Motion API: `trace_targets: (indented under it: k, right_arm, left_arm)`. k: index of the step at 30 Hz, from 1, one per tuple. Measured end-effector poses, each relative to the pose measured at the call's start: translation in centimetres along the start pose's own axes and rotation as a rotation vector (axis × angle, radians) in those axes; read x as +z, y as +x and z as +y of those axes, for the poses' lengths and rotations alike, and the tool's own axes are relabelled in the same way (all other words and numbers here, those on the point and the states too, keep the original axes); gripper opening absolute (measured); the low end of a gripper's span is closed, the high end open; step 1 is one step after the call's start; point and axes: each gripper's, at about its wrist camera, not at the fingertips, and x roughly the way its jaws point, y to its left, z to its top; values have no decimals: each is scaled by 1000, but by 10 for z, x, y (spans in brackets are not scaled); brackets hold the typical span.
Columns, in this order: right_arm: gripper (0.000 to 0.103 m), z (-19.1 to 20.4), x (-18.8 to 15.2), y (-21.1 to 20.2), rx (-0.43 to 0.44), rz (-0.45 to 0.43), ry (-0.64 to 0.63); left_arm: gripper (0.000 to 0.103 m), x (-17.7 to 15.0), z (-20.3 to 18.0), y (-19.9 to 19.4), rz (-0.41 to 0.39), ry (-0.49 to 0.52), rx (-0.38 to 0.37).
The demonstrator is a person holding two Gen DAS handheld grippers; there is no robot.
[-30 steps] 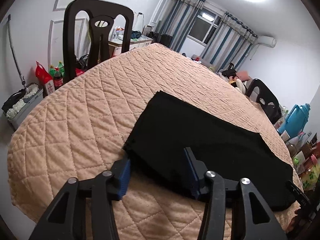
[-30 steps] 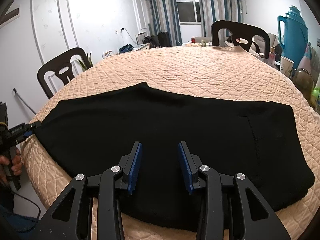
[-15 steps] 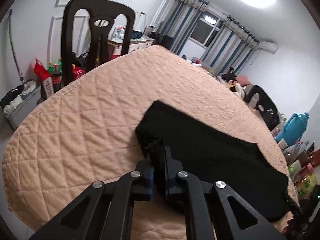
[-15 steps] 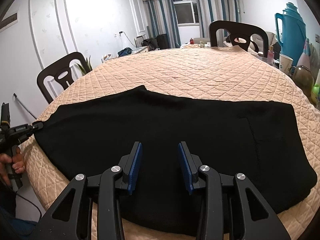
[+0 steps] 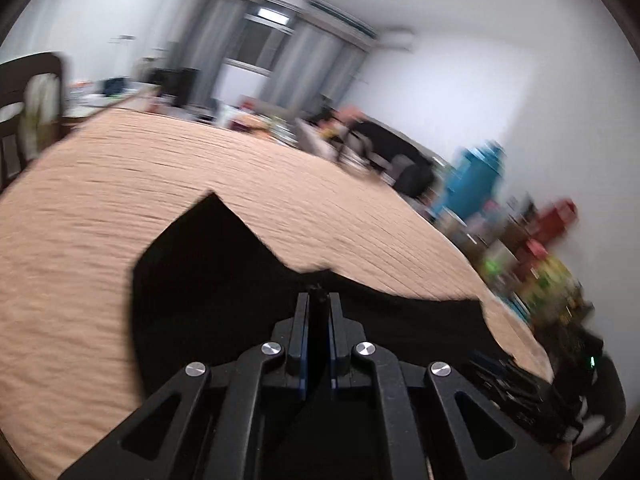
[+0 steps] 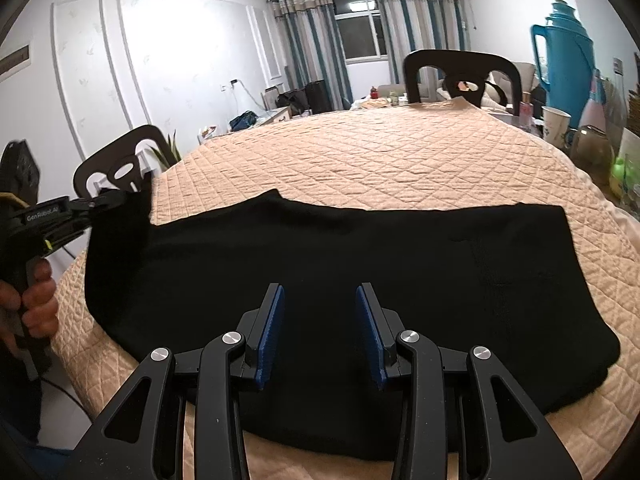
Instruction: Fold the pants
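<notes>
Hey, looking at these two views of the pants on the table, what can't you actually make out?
- Left wrist view: motion blur smears the clutter beside the table; items unreadable.
- Left wrist view: how much of the pants the left tool pinches is hidden between its shut fingers.
- Right wrist view: the pants' near edge is covered by the open right tool.
- Right wrist view: the person's hand is cut off by the frame edge.

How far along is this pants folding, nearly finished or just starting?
Early on. Done: the black pants lie flat in a long strip on the quilted table. In hand: the left gripper is shut on one end, lifting it; the right gripper hovers open above. Left: carrying that end across and any further folds.
</notes>
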Motion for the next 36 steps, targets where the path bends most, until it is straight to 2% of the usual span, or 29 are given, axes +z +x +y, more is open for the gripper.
trace_targets:
  k: [4, 6, 9, 11, 15, 19, 22, 26, 36]
  right_arm:
    - [38, -11, -3, -6, 4, 4, 48]
    - [38, -17, -5, -7, 22, 10, 81]
    - [38, -20, -6, -3, 60, 26, 118]
    - [38, -18, -6, 3, 96, 42, 133]
    - [38, -3, -1, 19, 200, 70, 137]
    - [38, 14, 7, 45, 305, 131, 150]
    - [38, 25, 10, 69, 298, 198, 143]
    - [38, 32, 18, 86, 312, 227, 144]
    - [38, 44, 29, 108, 380, 293, 201]
  left_arm:
    - [9, -29, -37, 38, 147, 85, -111]
    - [9, -46, -45, 47, 200, 118, -121]
    - [9, -58, -43, 56, 281, 89, -160]
    - [11, -56, -41, 43, 260, 99, -170]
    - [25, -42, -32, 9, 157, 88, -174]
    - [28, -25, 2, -9, 61, 25, -42]
    - [28, -22, 27, -11, 51, -16, 52]
    - [28, -24, 43, -13, 39, -29, 111]
    - [28, -27, 48, -6, 42, -7, 113]
